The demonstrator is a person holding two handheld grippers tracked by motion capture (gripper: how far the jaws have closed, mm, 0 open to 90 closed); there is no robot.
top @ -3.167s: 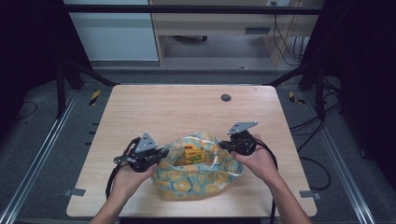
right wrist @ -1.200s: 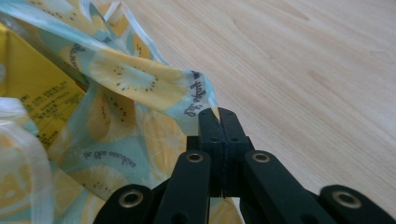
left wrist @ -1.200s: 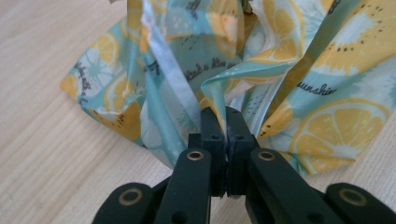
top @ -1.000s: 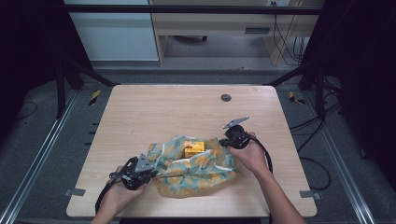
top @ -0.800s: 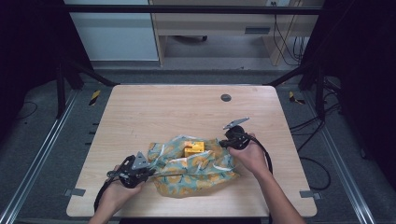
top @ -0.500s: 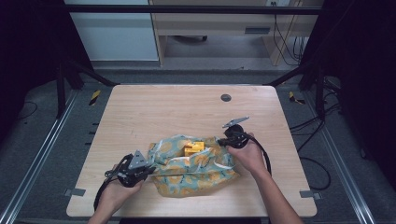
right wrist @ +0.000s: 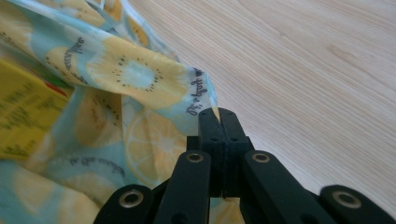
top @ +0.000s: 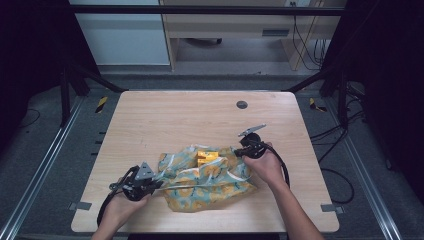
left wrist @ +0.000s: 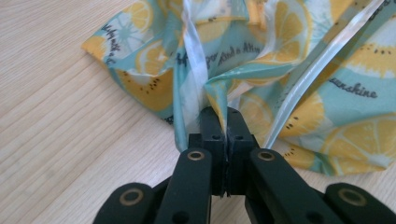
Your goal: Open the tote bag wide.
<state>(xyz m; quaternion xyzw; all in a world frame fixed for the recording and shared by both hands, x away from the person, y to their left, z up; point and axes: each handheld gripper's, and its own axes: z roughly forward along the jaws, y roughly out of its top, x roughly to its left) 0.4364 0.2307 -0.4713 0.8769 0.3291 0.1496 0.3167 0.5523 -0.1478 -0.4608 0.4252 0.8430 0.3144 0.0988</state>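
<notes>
- Bag (top: 205, 180): soft, glossy plastic film, teal with yellow citrus slices and black script lettering; it lay crumpled and flattish on the near half of the worktop (top: 190, 120), roughly centred between the two hands.
- White translucent strips ran along the bag's edges, creased and shiny in the left gripper view (left wrist: 196, 56).
- Yellow box (top: 206, 156): a flat-sided, printed carton poked out of the bag at its far edge; in the right gripper view it showed as a blurred yellow panel (right wrist: 23, 112) inside the film.
- Left gripper (left wrist: 219, 116): black, jointed, brass-coloured pivot pins; jaws pressed together on a bunched fold of the bag's near-left corner. In the high view it sat (top: 152, 184) at the bag's left end, held low over the worktop, cable trailing toward the near edge.
- Right gripper (right wrist: 217, 116): same build; jaws pinched on a thin rim of the bag's film at its far-right corner. In the high view it sat (top: 240, 150) at the bag's right end, grey three-cornered plate on top.
- Film between the two grips lay rumpled, with many soft folds.
- Worktop: pale wood-grain laminate, rounded corners, matt. A small dark round disc (top: 242, 104) sat flush in it, well beyond the bag toward the far edge.
</notes>
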